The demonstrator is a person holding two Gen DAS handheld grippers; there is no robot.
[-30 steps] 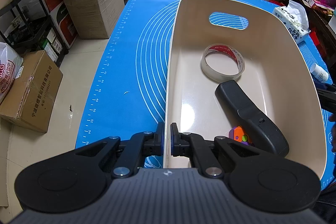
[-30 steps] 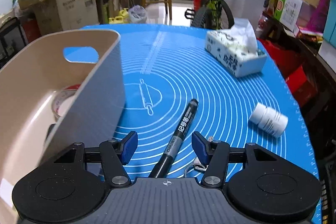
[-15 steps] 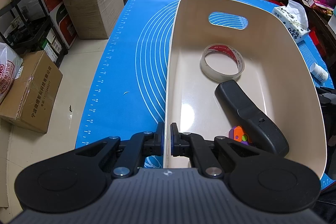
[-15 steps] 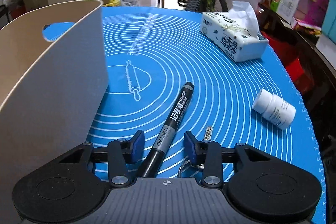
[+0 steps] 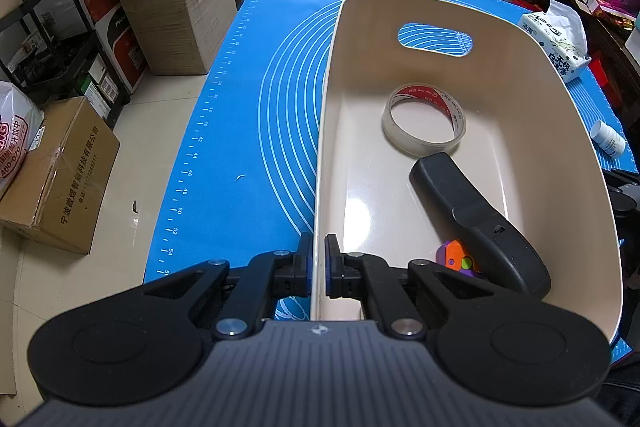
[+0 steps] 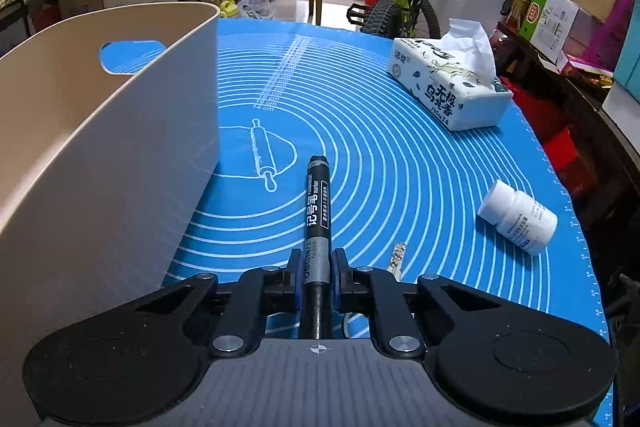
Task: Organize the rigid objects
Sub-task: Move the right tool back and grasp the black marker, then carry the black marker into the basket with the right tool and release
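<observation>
Right jaws: the right gripper (image 6: 316, 275) is clamped on the black marker (image 6: 317, 211), gripping its near half; the capped end points away over the blue mat (image 6: 400, 155).
Marker, hidden part: its near end runs under the gripper body and is cut off from sight; whether the far tip touches the mat cannot be told.
Left jaws: the left gripper (image 5: 319, 267) is pinched on the near left wall of the beige bin (image 5: 324, 147), one jaw inside, one outside.
Bin contents: a tape roll (image 5: 424, 121) lies flat toward the far end; a black handle-shaped tool (image 5: 480, 223) lies diagonally just near it; an orange and purple toy (image 5: 456, 257) is mostly hidden beneath the tool.
Right of the marker: a small metal piece (image 6: 398, 255) is half hidden behind the gripper and hard to identify; a white pill bottle (image 6: 518, 217) lies on its side; a tissue pack (image 6: 448, 87) sits farther off.
Pose: both grippers are held level and point to the far side of the counter, the right one low beside the bin's right wall.
</observation>
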